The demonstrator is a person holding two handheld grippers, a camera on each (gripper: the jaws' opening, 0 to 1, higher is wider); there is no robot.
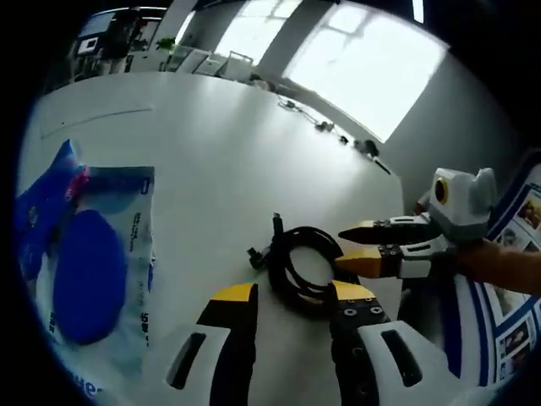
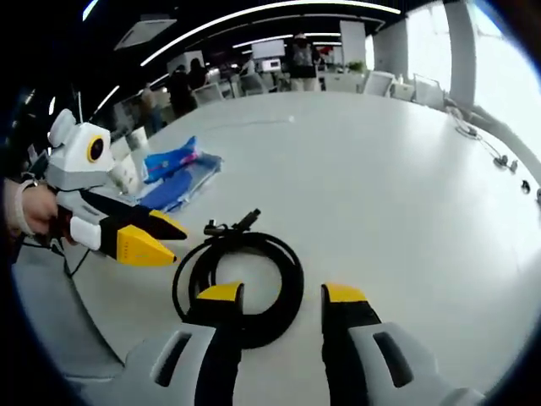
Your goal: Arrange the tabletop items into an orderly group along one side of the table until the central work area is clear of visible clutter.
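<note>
Two spread grippers, left [image 1: 292,300] and right [image 2: 275,298], flanked a coiled cable [image 2: 245,275] (blue packet [image 1: 89,262] at frame left); white table [image 1: 220,144] lay open beyond.

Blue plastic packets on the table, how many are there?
1 that I can make out: the blue packet lies flat on the white table, apart from the coiled black cable. Something blue sits at its edge; more may be hidden.

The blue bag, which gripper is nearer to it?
Left. The left gripper sits between the blue bag and the cable; the right gripper is over the cable, farther off.
</note>
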